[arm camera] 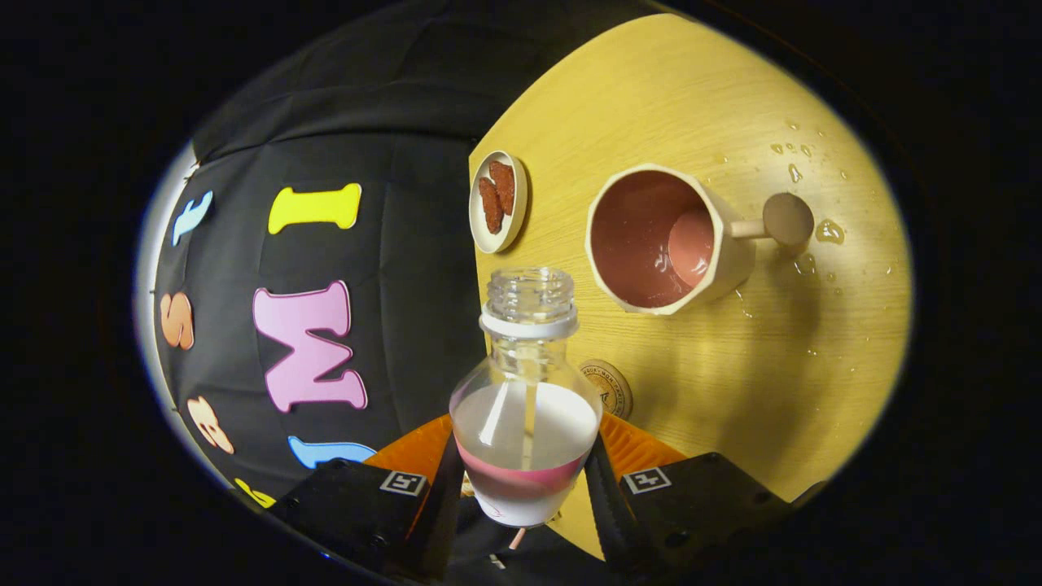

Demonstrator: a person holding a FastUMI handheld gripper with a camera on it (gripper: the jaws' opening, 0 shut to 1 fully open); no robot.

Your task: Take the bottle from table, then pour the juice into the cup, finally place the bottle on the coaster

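Since the gripper [521,480] fingers squeeze the bottle [525,407] from both sides, it's held tipped w/ its open mouth aimed at the cup [663,240]; coaster [609,384] waits nearby.

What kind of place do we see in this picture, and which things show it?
Probably a staged booth for a household pouring task, not a real kitchen: a round wooden table stands against a black cloth wall, set with a cup, a small dish and a coaster. The gripper holds an uncapped bottle.
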